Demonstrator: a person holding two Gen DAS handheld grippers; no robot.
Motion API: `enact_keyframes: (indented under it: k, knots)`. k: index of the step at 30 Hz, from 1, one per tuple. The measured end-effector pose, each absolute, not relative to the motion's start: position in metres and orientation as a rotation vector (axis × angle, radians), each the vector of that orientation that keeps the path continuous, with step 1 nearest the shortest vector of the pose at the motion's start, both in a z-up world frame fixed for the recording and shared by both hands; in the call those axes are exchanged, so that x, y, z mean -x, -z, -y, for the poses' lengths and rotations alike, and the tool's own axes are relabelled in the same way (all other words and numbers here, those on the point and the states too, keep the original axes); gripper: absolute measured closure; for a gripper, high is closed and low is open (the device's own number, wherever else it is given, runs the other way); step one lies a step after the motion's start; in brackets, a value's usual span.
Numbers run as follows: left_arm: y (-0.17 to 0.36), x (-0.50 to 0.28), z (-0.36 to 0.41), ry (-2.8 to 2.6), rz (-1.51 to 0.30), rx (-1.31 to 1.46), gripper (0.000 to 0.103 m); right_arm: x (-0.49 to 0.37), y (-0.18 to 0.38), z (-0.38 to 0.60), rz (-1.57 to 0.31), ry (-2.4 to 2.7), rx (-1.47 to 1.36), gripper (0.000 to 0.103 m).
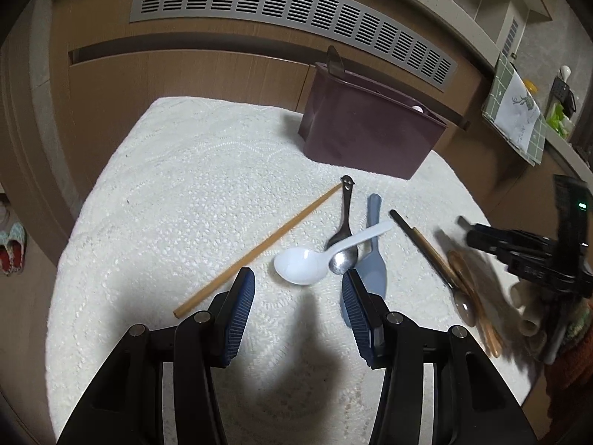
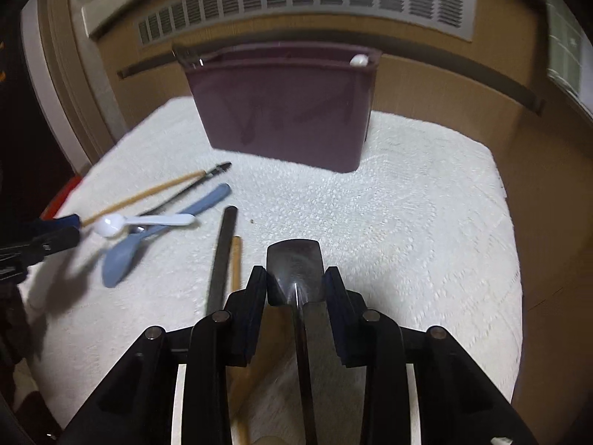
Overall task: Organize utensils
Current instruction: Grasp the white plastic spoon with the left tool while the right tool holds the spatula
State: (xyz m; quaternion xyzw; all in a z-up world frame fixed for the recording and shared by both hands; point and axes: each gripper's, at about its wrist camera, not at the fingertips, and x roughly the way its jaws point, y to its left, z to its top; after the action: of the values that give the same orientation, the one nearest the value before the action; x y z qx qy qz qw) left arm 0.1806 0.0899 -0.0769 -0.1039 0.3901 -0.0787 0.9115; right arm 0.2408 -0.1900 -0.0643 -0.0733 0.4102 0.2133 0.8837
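left gripper (image 1: pixel 298 289): jaws wide apart, empty, over white spoon (image 1: pixel 301 265) on cloth (image 1: pixel 166 193) | right gripper (image 2: pixel 295 278): closed on dark metal utensil (image 2: pixel 294 263) | bin (image 2: pixel 285 111): behind, upright

The right hand-held gripper (image 2: pixel 295 278) clamps a dark metal spatula handle (image 2: pixel 294 263) between its jaws. At 12 o'clock stands a maroon bin (image 2: pixel 285 111) on the white cloth (image 2: pixel 407 222). At 9 o'clock lie a white spoon (image 2: pixel 111 227) and blue spoon (image 2: pixel 122 256).
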Motion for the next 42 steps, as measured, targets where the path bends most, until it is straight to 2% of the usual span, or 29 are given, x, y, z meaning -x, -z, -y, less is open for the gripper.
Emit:
enact_keyframes:
  k: [4, 6, 8, 11, 20, 27, 37, 42]
  knots:
    - [0.072, -0.201, -0.091, 0.185, -0.855, 0.126, 0.054, -0.214, 0.049, 0.201, -0.785, -0.42, 0.124, 0.074]
    - [0.072, -0.223, -0.09, 0.257, -0.912, 0.101, 0.06, -0.204, 0.045, 0.208, -0.762, -0.412, 0.107, 0.074]
    - [0.075, -0.248, -0.085, 0.308, -0.971, 0.047, 0.073, -0.199, 0.043, 0.21, -0.75, -0.398, 0.091, 0.074]
    - [0.087, -0.267, -0.074, 0.307, -1.049, -0.075, 0.076, -0.193, 0.044, 0.211, -0.734, -0.381, 0.071, 0.074]
    - [0.093, -0.232, -0.098, 0.17, -1.059, 0.048, 0.077, -0.186, 0.05, 0.223, -0.736, -0.367, 0.022, 0.074]
    - [0.091, -0.207, -0.073, 0.263, -1.115, 0.112, 0.077, -0.189, 0.054, 0.215, -0.746, -0.39, 0.015, 0.074]
    - [0.093, -0.253, -0.068, 0.234, -1.076, 0.103, 0.077, -0.183, 0.053, 0.22, -0.744, -0.375, 0.011, 0.074]
    - [0.094, -0.274, -0.075, 0.241, -1.113, 0.278, 0.077, -0.183, 0.055, 0.22, -0.751, -0.374, 0.007, 0.074]
